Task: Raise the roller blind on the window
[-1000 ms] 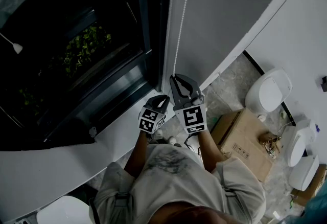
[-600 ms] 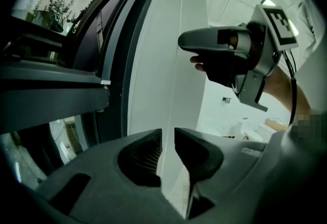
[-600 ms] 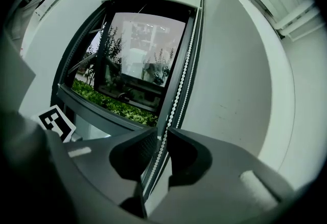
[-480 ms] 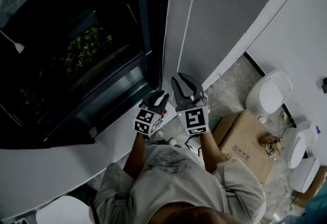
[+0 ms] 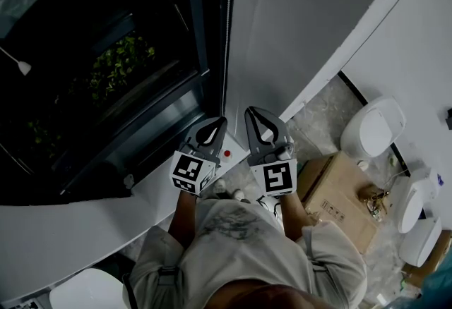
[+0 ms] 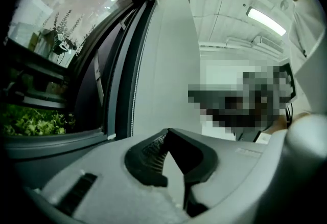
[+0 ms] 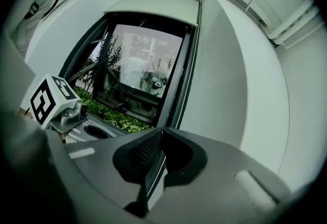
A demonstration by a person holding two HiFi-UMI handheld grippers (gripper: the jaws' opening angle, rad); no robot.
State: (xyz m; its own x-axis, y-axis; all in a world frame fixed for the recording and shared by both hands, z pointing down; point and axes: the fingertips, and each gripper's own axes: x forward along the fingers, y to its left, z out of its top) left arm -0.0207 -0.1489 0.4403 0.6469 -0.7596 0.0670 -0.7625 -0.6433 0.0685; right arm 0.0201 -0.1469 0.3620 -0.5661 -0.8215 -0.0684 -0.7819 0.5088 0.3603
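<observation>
The left gripper (image 5: 220, 121) has risen; its jaws have just pressed together, likely a higher regrip. The right gripper (image 5: 248, 113) pinches the bead chain (image 7: 185, 82) right of the window (image 7: 138, 69). The roller blind (image 7: 153, 7) sits rolled at the top.

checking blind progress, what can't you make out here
Whether the just-closed left claw pinches the bead chain: left gripper view, chain drops behind the claw's body.
Chain's lower end: right gripper view, hidden under the right claw gripping it.
Print on the cardboard box: head view, too small.
</observation>
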